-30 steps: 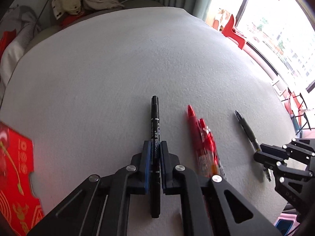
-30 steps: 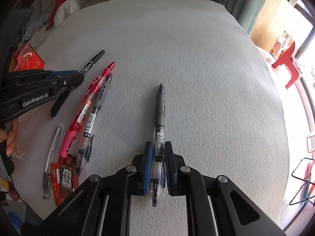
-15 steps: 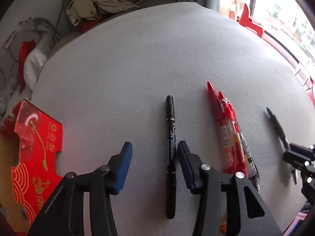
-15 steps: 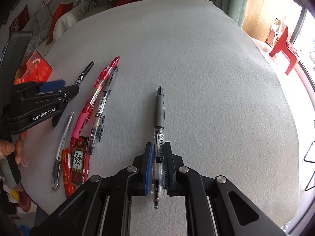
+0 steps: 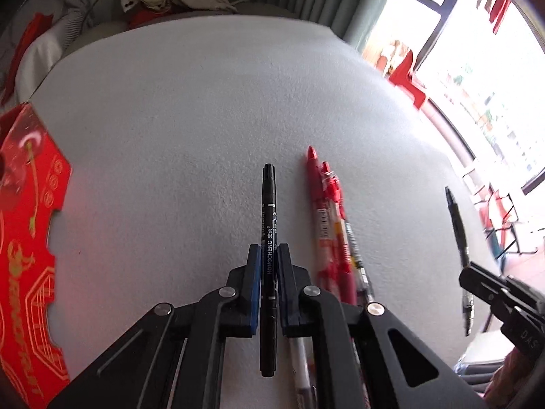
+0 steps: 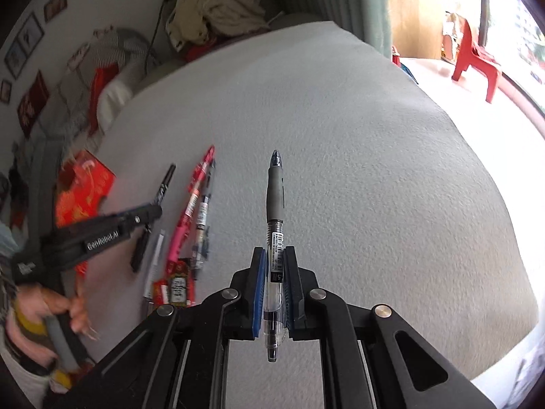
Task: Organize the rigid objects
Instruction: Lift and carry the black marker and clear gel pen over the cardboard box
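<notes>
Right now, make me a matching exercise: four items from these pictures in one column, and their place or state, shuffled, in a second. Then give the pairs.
Column one:
1. slim black marker pen
2. clear gel pen with grey rubber grip
3. red plastic pens
4. red printed card

Column two:
A. clamped in the right gripper
B. lying side by side on the white cloth
C. at the cloth's left edge
D. clamped in the left gripper

Pairs: 1-D, 2-A, 3-B, 4-C
</notes>
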